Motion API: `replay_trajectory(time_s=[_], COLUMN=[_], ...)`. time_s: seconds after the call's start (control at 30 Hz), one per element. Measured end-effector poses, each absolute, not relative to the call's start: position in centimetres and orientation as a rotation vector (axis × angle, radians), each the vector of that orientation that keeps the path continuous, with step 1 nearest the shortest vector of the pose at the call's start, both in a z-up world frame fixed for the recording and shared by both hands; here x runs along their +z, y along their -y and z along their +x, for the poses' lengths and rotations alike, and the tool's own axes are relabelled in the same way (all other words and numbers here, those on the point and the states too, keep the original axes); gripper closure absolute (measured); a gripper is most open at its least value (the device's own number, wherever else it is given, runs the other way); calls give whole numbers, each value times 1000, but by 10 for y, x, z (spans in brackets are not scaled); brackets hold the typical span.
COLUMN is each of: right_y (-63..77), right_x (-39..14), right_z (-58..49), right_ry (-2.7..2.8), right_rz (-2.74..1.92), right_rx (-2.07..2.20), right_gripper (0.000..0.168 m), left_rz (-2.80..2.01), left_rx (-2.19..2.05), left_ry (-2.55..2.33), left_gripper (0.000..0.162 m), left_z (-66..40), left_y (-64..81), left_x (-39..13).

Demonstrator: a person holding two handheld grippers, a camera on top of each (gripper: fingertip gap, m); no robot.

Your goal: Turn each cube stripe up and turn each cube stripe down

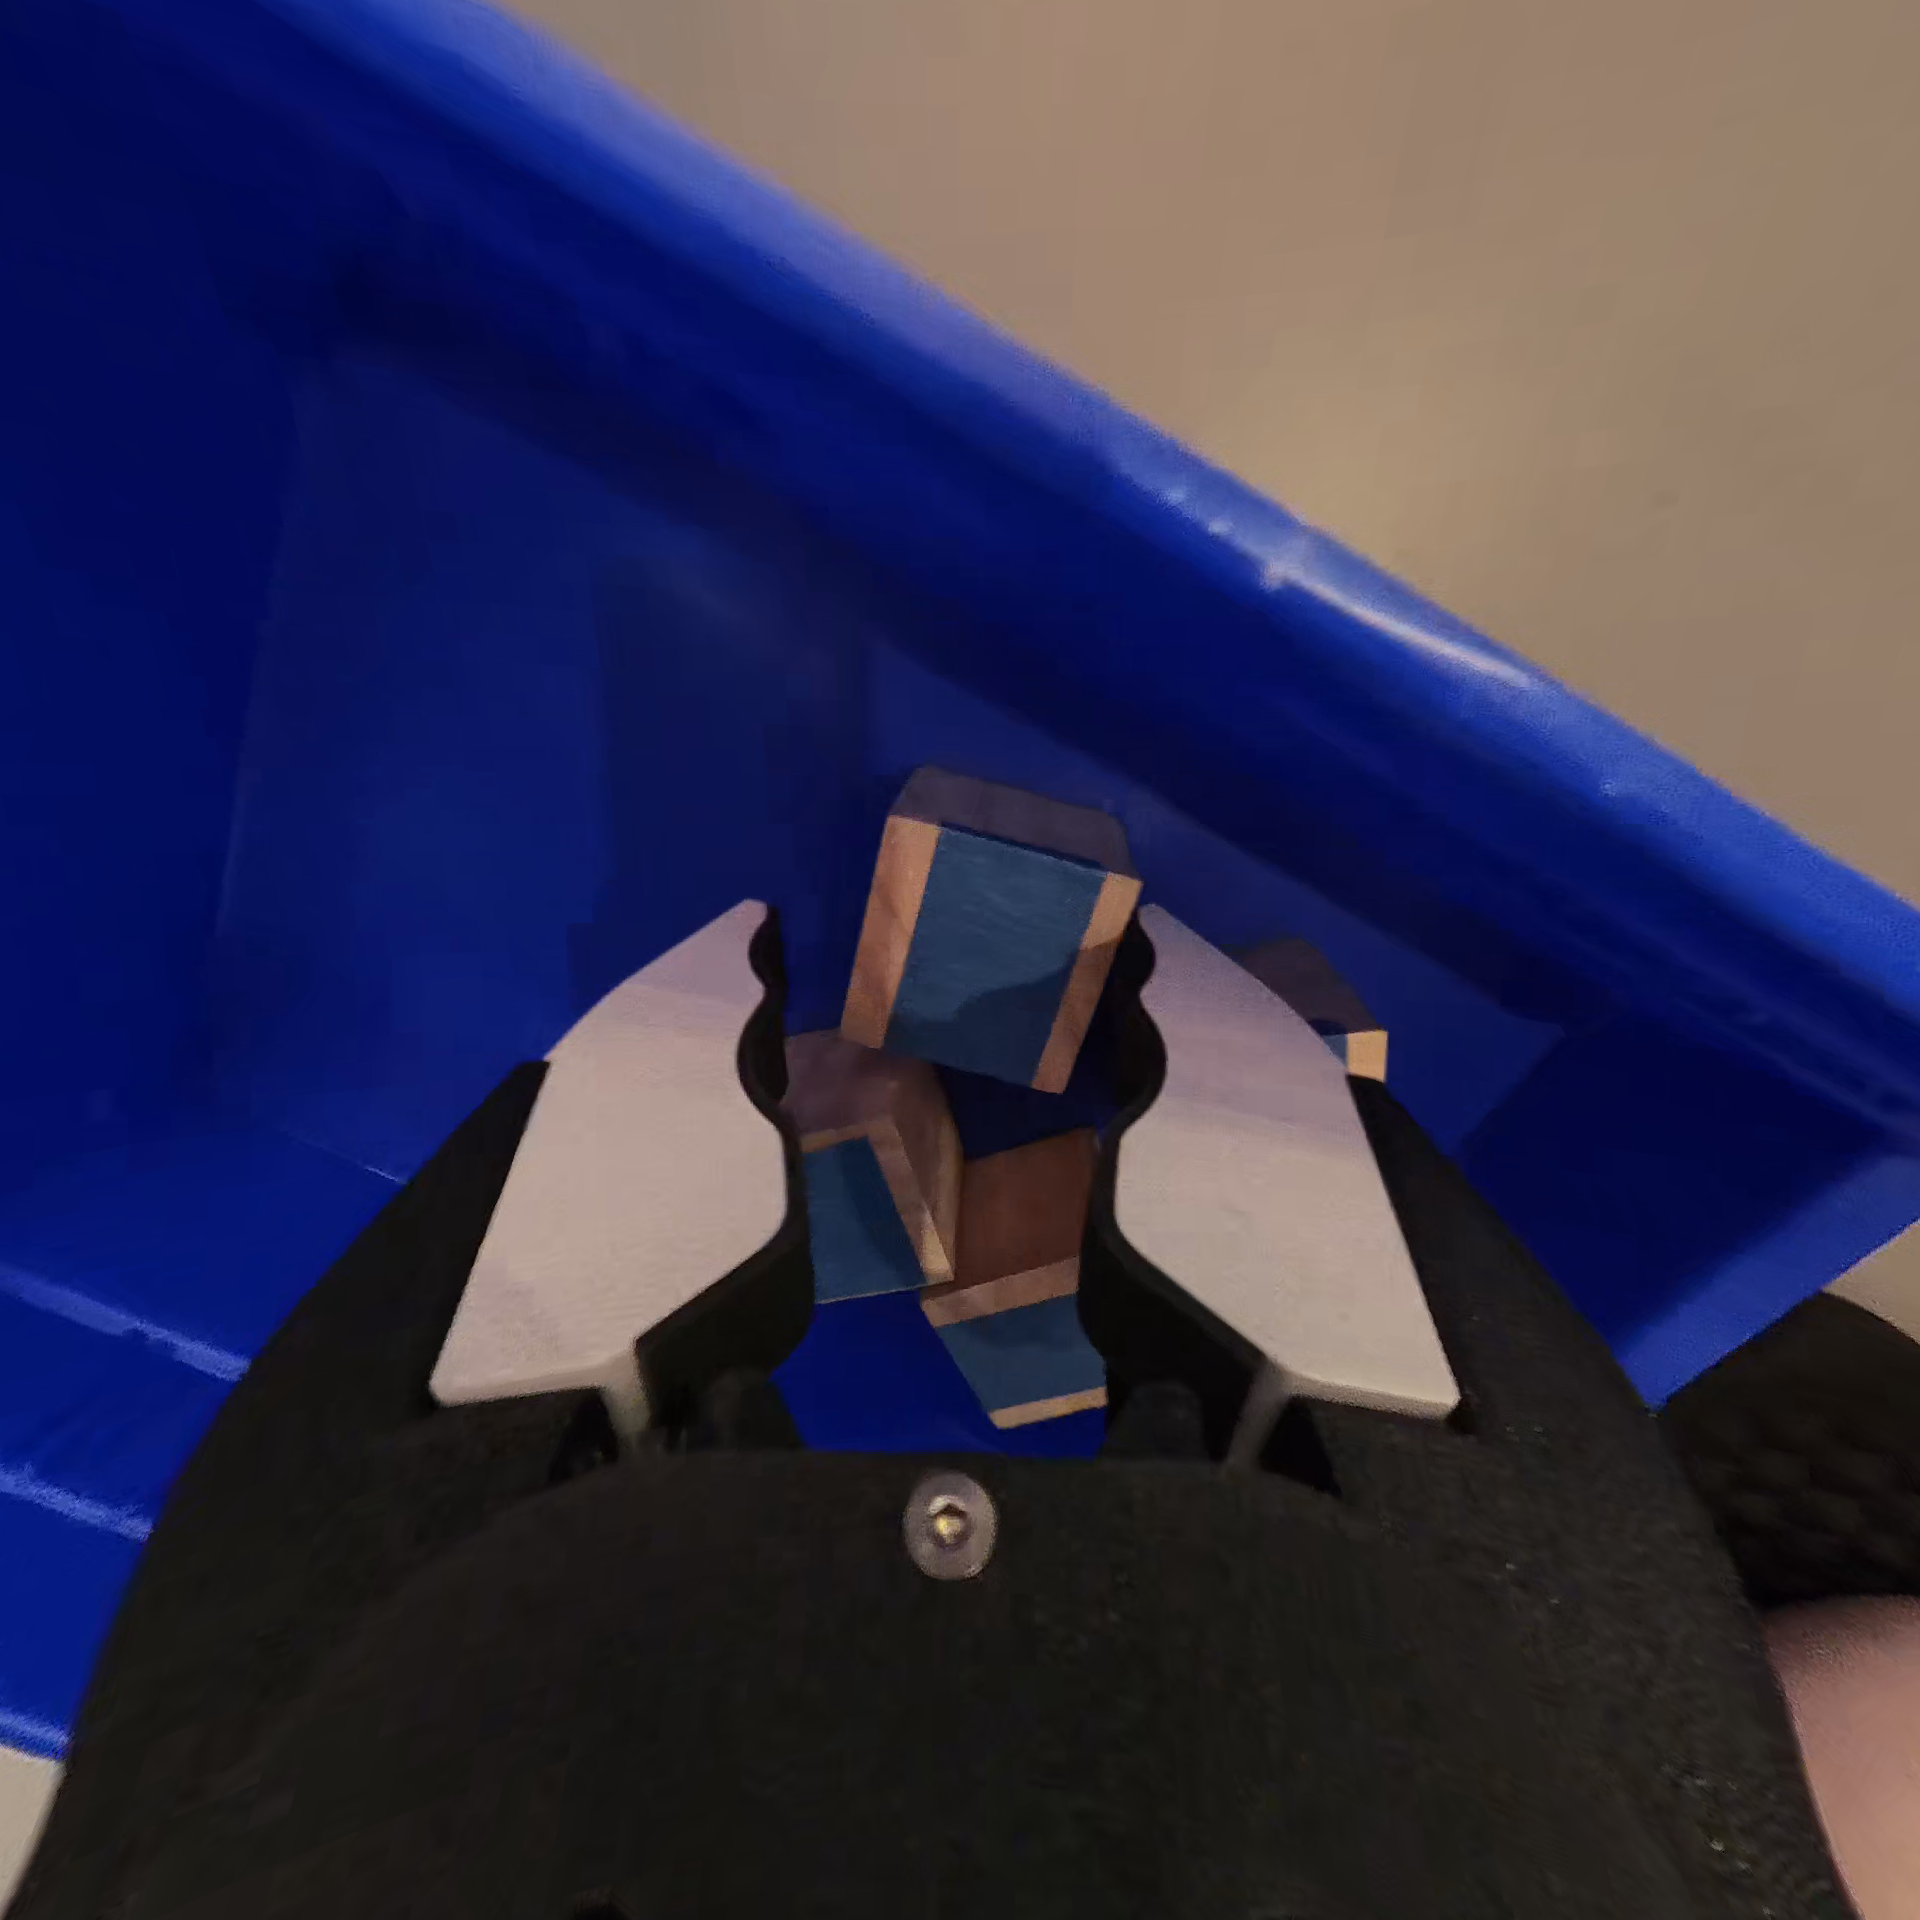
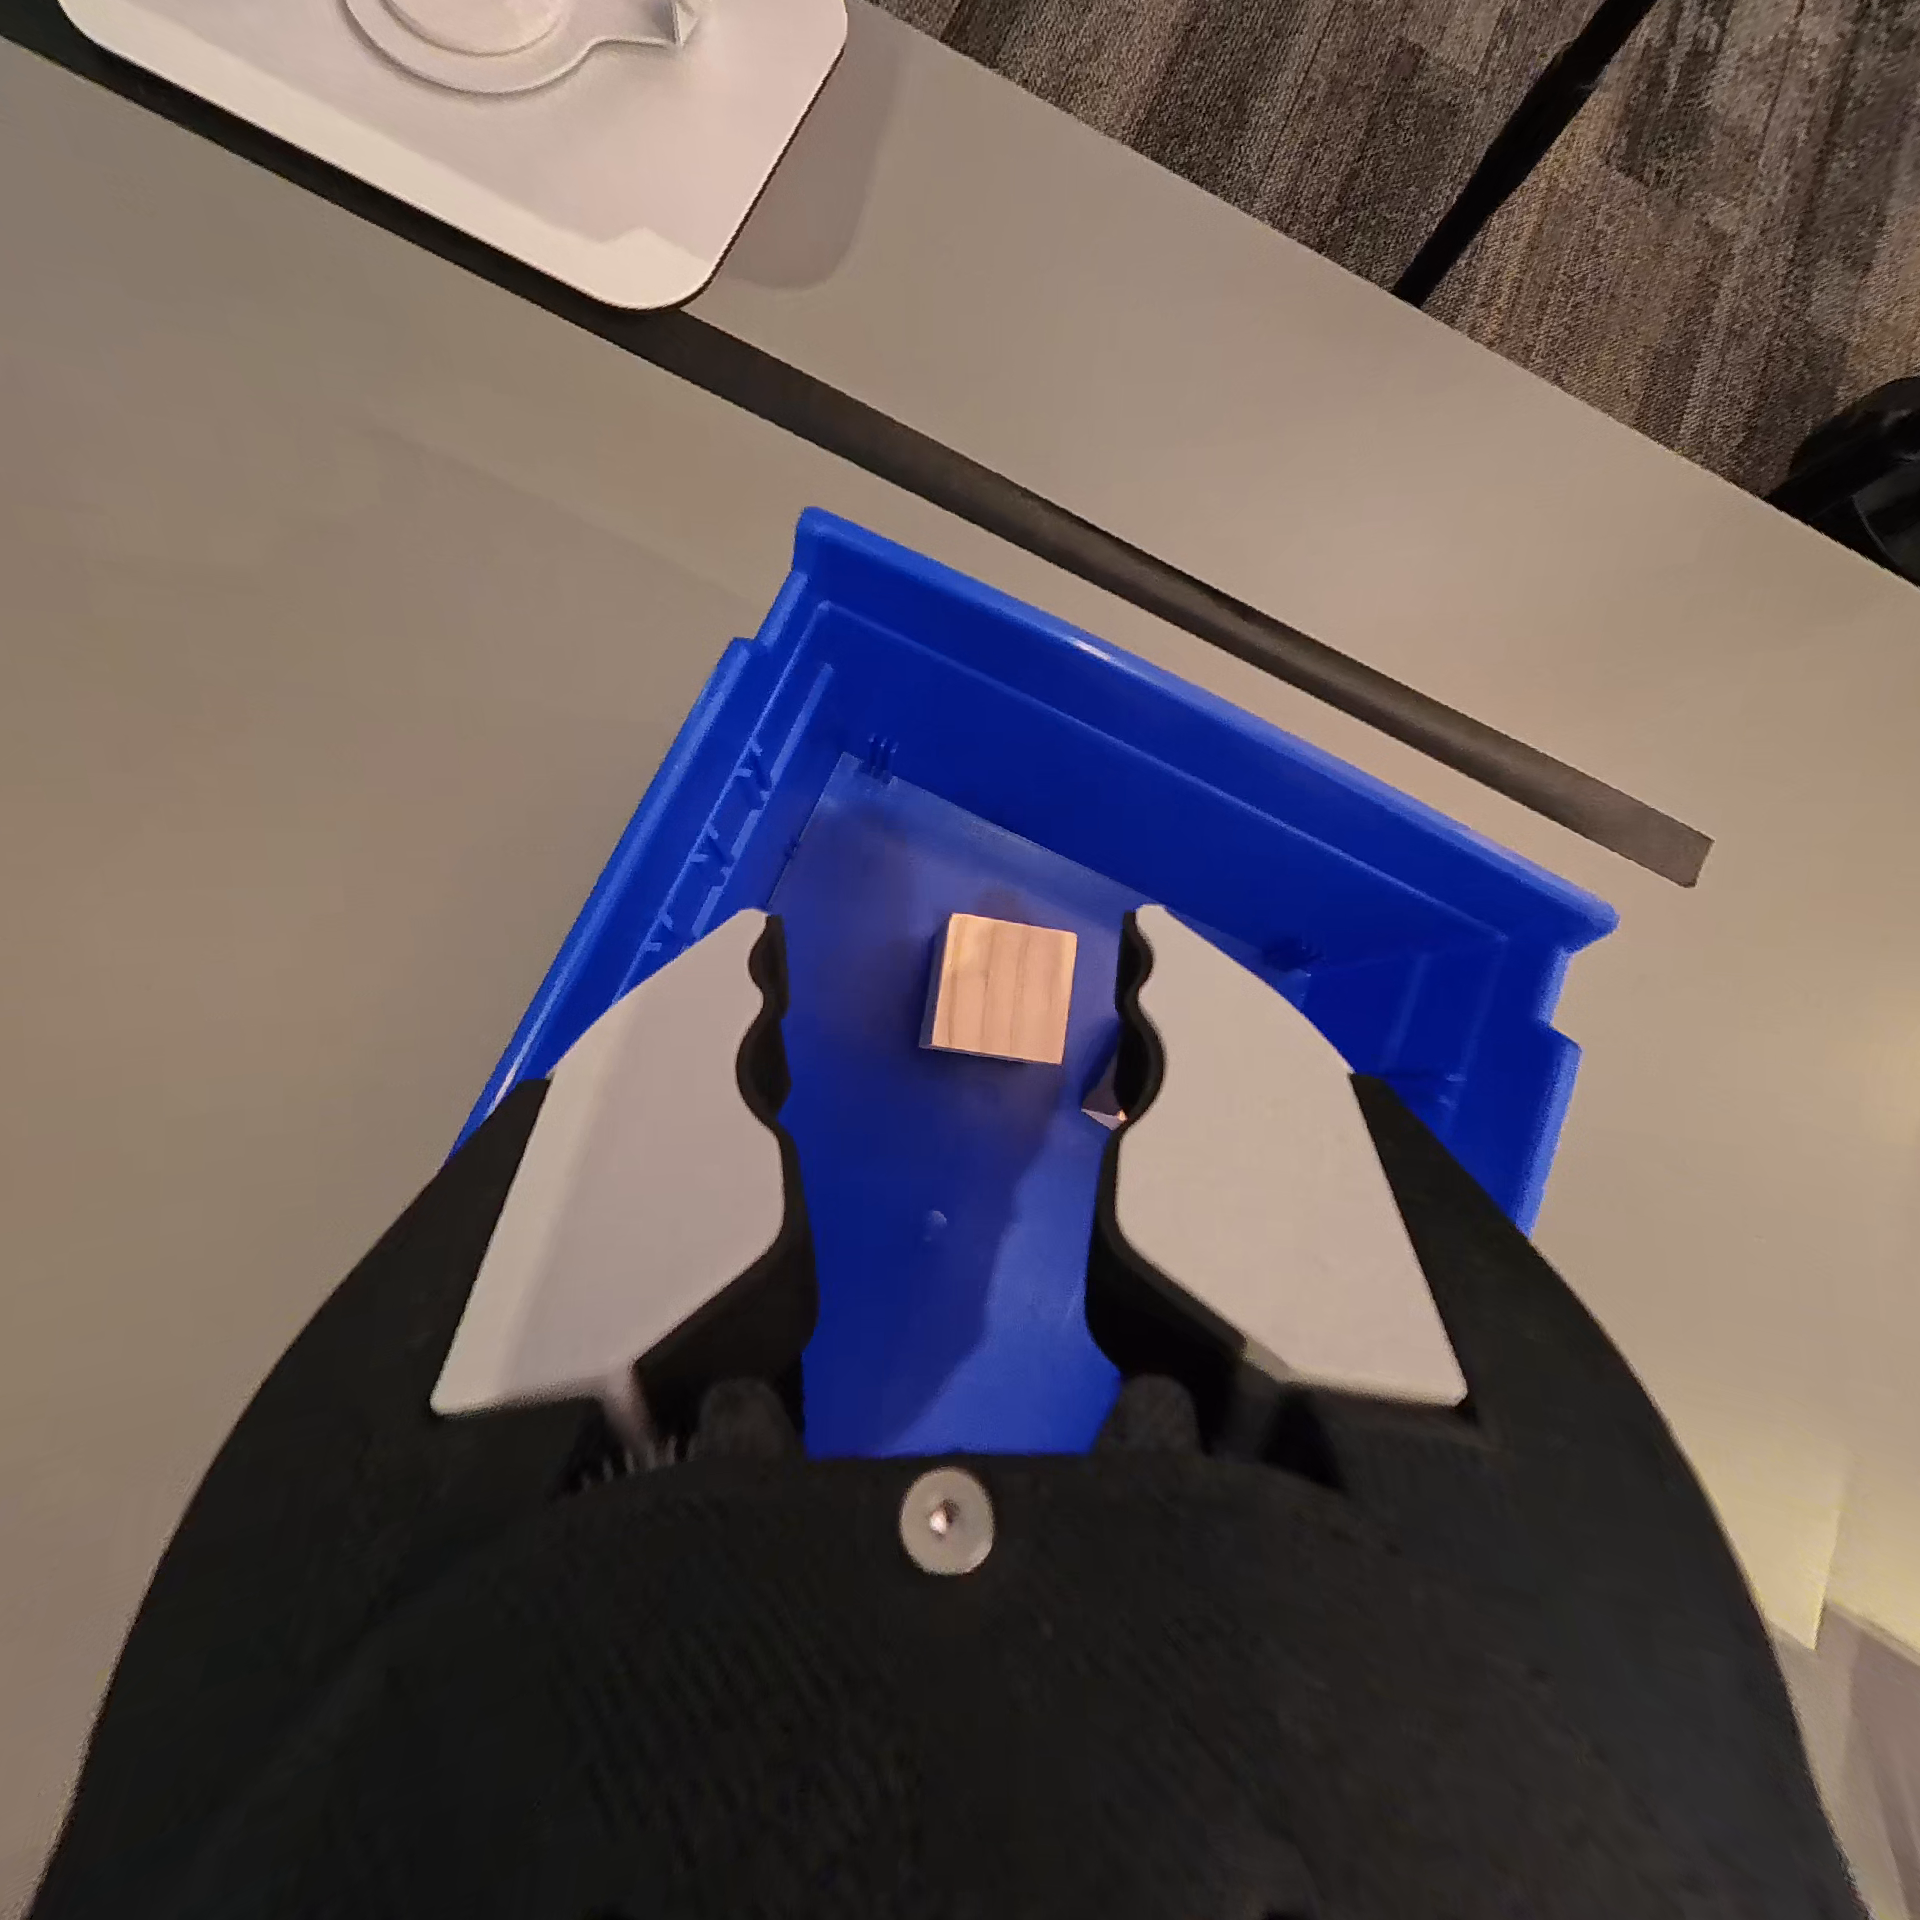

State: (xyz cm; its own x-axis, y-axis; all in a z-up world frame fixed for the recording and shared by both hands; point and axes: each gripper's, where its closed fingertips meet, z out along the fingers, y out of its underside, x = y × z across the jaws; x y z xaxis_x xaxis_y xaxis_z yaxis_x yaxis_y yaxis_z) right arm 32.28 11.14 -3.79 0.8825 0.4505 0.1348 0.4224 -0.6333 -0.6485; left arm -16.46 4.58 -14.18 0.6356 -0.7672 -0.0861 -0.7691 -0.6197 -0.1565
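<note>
In the left wrist view, several wooden cubes with blue stripes lie heaped in a blue bin (image 1: pixel 520 623). The top cube (image 1: pixel 987 945) is tilted, its blue stripe facing me. It sits between the tips of my open left gripper (image 1: pixel 954 920), close to the right finger, with a gap on the left. Two more striped cubes (image 1: pixel 873 1195) (image 1: pixel 1023 1340) lie lower between the fingers. Another cube (image 1: pixel 1351 1039) peeks from behind the right finger. In the right wrist view, my open, empty right gripper (image 2: pixel 951 925) hovers over a second blue bin (image 2: pixel 1143 727). A cube (image 2: pixel 997 987) rests there, plain wood face up.
A corner of another cube (image 2: pixel 1107 1107) shows beside the right finger in the right bin. A white tray (image 2: pixel 520 156) lies at the grey table's far edge, with carpet floor beyond. A yellow sheet (image 2: pixel 1870 1507) is at the right. A hand (image 1: pixel 1849 1714) shows at the lower right.
</note>
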Motion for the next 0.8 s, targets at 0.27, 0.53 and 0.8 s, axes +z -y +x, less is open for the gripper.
replay_trajectory(time_s=[0.27, 0.53, 0.8], right_y=[-110, -112, 10], right_x=[-43, 26, 102], right_z=[318, 290, 110], right_ry=[680, 701, 1170], right_rz=[-2347, -1984, -1059], right_rx=[10, -108, 93], right_gripper=[105, 105, 97], left_rz=[-2720, -2270, -1767], left_rx=[60, -321, -1572], left_ry=[-1177, -758, -840], left_gripper=[115, 116, 116], left_z=[-173, -145, 11], left_y=[-53, -64, 18], left_x=[-138, -3, 101])
